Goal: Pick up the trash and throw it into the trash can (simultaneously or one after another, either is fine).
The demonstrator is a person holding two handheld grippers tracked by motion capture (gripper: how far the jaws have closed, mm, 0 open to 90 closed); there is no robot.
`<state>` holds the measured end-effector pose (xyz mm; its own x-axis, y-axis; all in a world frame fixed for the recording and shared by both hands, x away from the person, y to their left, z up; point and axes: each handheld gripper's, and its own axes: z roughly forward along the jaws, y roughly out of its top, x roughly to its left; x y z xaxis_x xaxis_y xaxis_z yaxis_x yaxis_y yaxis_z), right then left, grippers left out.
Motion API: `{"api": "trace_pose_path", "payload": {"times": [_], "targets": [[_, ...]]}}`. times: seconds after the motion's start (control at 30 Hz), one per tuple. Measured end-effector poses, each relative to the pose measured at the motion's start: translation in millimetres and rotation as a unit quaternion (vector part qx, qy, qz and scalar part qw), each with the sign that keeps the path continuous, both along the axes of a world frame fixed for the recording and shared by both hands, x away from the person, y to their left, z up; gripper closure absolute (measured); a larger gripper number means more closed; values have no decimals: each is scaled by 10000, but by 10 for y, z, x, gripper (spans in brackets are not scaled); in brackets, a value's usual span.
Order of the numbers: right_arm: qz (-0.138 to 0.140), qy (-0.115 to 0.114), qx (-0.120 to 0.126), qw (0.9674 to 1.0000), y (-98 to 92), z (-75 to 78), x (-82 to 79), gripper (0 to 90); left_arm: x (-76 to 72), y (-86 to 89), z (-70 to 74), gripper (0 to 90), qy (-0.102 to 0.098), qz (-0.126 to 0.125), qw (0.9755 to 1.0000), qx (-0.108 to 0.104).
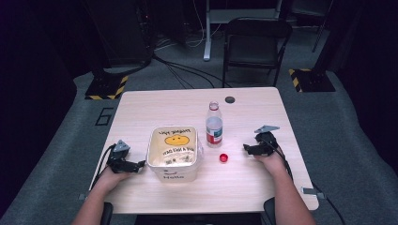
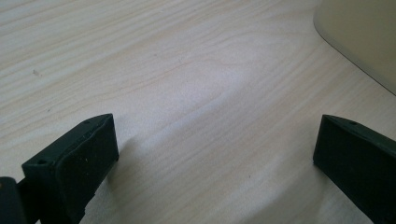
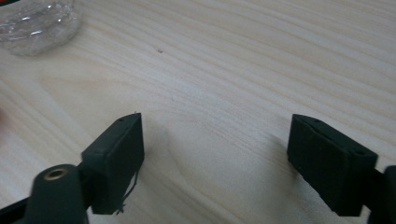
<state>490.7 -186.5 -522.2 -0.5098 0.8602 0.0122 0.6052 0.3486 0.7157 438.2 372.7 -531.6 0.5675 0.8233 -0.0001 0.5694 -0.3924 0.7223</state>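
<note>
A clear plastic bottle (image 1: 214, 125) with a red label stands uncapped at the middle of the wooden table (image 1: 155, 108). Its red cap (image 1: 224, 158) lies on the table just in front of it. A cream box (image 1: 172, 153) with a yellow smiley lid sits to the bottle's left. My left gripper (image 1: 140, 165) rests on the table just left of the box, open and holding nothing (image 2: 215, 154); the box's corner (image 2: 364, 37) shows at the upper right of that view. To the right of the cap lies my right gripper (image 1: 246, 148), open and empty (image 3: 215, 154). The bottle's base (image 3: 37, 21) shows at the upper left there.
A dark round grommet (image 1: 229, 99) sits near the table's far edge. Beyond the table stand a black chair (image 1: 256, 44) and cables on grey carpet. Yellow-black striped stand bases (image 1: 107, 87) flank the far corners.
</note>
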Motion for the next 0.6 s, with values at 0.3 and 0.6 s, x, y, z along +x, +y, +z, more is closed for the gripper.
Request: {"api": "trace_pose_path", "payload": {"times": [0.3, 0.6], "targets": [[-119, -71, -239, 9996, -7, 142, -46, 321, 32, -25, -4, 2, 16, 71, 9999, -84], [133, -399, 1, 9991, 90, 361, -198, 341, 46, -30, 5, 2, 69, 102, 9999, -56]]}}
